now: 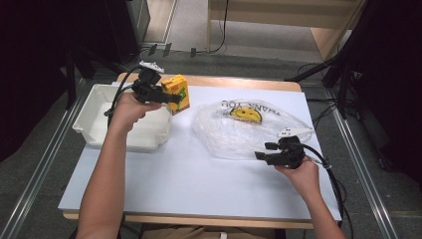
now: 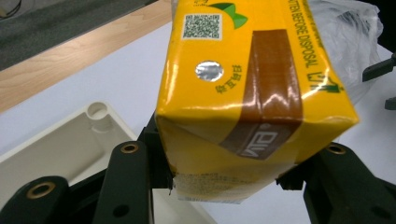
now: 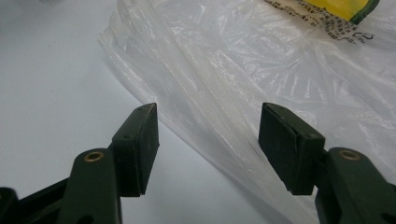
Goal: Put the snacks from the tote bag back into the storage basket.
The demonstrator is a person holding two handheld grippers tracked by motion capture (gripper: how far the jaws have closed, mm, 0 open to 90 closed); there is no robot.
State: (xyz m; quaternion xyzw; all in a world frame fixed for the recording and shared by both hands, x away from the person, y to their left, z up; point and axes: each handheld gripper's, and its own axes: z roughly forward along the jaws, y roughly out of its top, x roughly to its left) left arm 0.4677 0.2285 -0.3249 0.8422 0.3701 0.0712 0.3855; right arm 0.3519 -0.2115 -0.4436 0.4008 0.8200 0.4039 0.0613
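A yellow juice carton (image 1: 177, 93) is held in the air between a white plastic tub (image 1: 94, 117) and a clear plastic bag (image 1: 239, 132) on the white table (image 1: 189, 184). The left gripper (image 1: 171, 98) clamps it by its bottom end, near one corner. With so little of it gripped, the carton could twist or slip out. The right gripper (image 1: 263, 151) hovers at the bag's near edge, jaws apart, holding nothing; the limp film could slide away when pinched.
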